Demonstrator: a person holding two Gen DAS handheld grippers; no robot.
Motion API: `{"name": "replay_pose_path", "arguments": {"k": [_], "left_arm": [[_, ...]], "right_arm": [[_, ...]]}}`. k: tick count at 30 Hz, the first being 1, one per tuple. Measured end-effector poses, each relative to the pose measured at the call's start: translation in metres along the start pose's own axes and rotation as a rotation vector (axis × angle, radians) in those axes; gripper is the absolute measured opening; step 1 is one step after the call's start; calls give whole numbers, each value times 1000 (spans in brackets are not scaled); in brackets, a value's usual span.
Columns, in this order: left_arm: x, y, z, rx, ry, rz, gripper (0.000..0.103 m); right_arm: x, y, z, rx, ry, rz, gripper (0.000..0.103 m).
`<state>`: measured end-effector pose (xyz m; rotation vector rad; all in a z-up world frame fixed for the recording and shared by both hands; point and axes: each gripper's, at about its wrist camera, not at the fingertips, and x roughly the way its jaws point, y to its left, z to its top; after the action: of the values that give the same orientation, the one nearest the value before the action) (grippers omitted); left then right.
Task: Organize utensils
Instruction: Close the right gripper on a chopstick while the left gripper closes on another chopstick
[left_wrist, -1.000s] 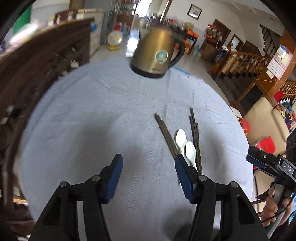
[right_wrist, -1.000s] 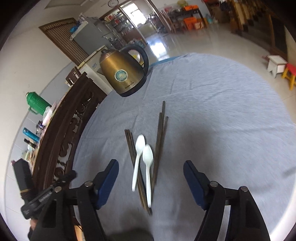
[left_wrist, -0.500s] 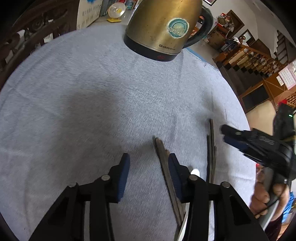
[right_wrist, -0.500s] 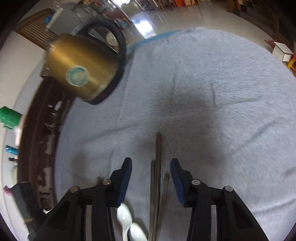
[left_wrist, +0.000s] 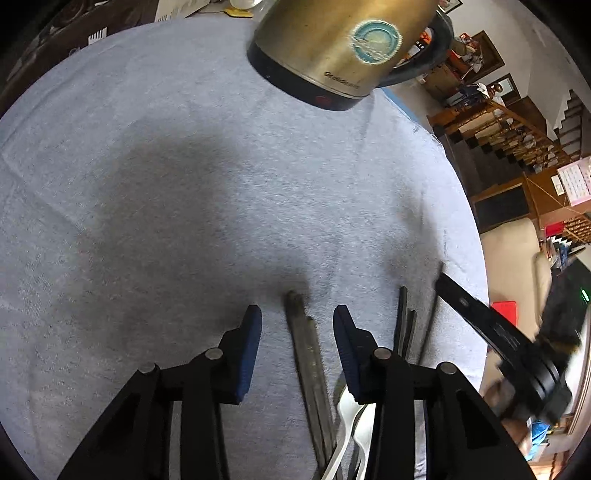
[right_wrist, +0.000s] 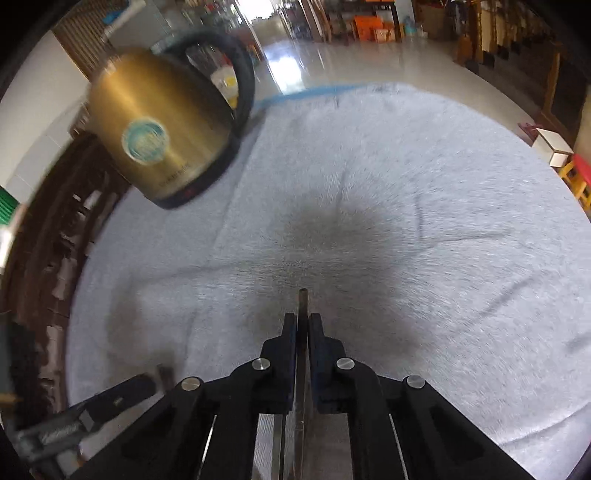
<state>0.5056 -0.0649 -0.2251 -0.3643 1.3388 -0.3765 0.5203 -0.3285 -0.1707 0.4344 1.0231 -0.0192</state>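
Your left gripper (left_wrist: 297, 321) hangs low, jaws apart astride one chopstick pair (left_wrist: 306, 350); your right gripper (right_wrist: 303, 326) clamps another chopstick (right_wrist: 303, 299).

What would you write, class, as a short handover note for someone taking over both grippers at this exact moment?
Left gripper: open, jaws straddling the left chopstick pair on the grey cloth, not gripping.
Right gripper: shut on a chopstick, its tip poking out ahead of the jaws.
More chopsticks and the white spoons lie between the grippers; the kettle stands at the far edge.
Done: one grasp. Left: close the left gripper, then sort chopsticks and spoons.
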Motion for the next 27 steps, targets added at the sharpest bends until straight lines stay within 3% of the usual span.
{"name": "replay_pose_path", "arguments": {"k": [1, 4, 6, 10, 12, 21, 27], "left_arm": [[4, 0, 1, -11, 7, 2, 41], [9, -7, -2, -11, -8, 22, 26], [16, -12, -4, 1, 21, 15, 7], [10, -16, -11, 25, -22, 40, 6], [1, -20, -14, 47, -34, 18, 6], [-67, -41, -42, 162, -158, -19, 6], [-133, -58, -88, 240, -329, -30, 6]], "right_arm": [[-10, -2, -2, 4, -12, 8, 7], [-38, -16, -14, 22, -68, 54, 7], [-53, -22, -20, 34, -91, 84, 7], [-78, -35, -29, 62, -138, 140, 7], [-91, -41, -35, 68, -158, 156, 7], [-148, -65, -70, 100, -236, 214, 7], [-202, -53, -104, 29, -363, 204, 7]]}}
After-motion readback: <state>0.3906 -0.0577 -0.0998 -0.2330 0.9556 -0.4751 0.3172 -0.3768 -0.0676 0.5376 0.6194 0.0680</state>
